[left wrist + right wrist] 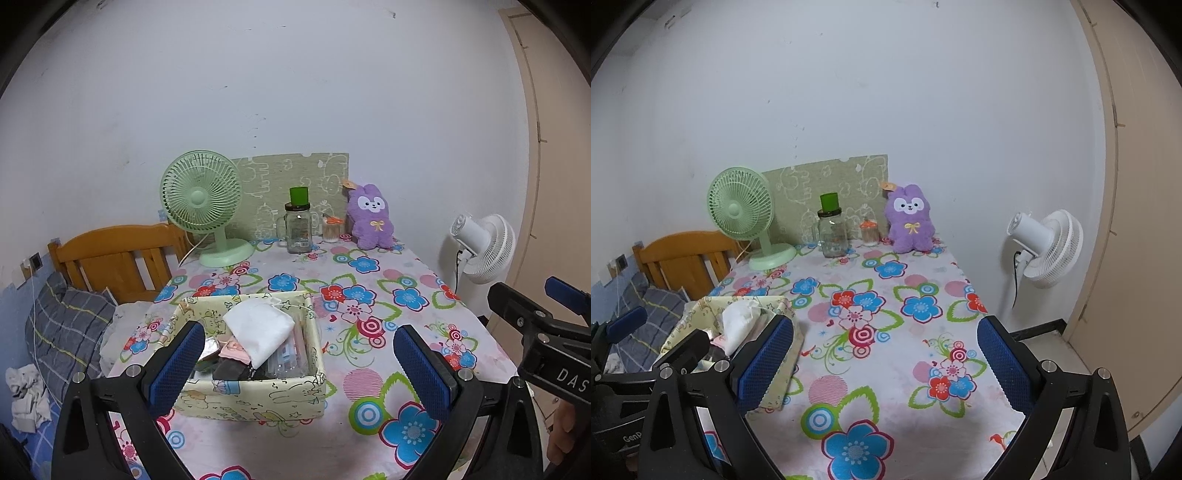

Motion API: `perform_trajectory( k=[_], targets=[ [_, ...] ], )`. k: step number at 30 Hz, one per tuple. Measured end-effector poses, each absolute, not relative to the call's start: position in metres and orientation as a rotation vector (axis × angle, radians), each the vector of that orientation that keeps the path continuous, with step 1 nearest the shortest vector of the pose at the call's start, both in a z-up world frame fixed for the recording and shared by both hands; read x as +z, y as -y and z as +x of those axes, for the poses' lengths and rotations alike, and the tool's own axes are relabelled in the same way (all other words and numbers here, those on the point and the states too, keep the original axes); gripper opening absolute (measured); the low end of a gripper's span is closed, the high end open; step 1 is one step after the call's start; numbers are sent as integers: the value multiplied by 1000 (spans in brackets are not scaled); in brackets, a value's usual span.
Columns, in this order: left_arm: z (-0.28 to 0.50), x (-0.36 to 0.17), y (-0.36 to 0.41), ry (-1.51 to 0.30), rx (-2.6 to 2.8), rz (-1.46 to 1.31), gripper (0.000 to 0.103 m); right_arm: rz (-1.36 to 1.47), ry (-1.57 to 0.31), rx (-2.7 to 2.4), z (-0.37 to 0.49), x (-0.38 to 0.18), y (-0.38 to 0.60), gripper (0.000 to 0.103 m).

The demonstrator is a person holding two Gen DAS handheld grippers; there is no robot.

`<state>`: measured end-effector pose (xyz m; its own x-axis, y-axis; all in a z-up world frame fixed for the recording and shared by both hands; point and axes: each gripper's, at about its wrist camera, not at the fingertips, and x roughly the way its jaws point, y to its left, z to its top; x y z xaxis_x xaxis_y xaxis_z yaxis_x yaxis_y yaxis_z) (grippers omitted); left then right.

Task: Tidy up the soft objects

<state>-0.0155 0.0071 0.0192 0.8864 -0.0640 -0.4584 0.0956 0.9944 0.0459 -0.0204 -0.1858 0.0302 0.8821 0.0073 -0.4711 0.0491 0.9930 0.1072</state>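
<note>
Both claws hung wide apart and empty over the near table edge: the left gripper point(297, 369) framing a fabric box point(255, 400) holding a white pouch point(260, 330), the right gripper point(886, 363) over bare floral tablecloth point(886, 332). The purple plush rabbit point(370, 217) stood far right, against the wall.

Table point(369, 295) under floral cloth against a plain white wall point(295, 92), wooden headboard point(114, 258) to its left, white standing fan point(484, 247) and beige door point(554, 184) to its right
</note>
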Motion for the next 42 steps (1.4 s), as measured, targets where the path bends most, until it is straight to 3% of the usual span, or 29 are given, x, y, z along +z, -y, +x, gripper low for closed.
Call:
perform_trajectory(
  k=[42],
  targets=[
    [-14, 21, -12, -472, -76, 55, 103, 111, -493, -16, -19, 28, 182, 101]
  ],
)
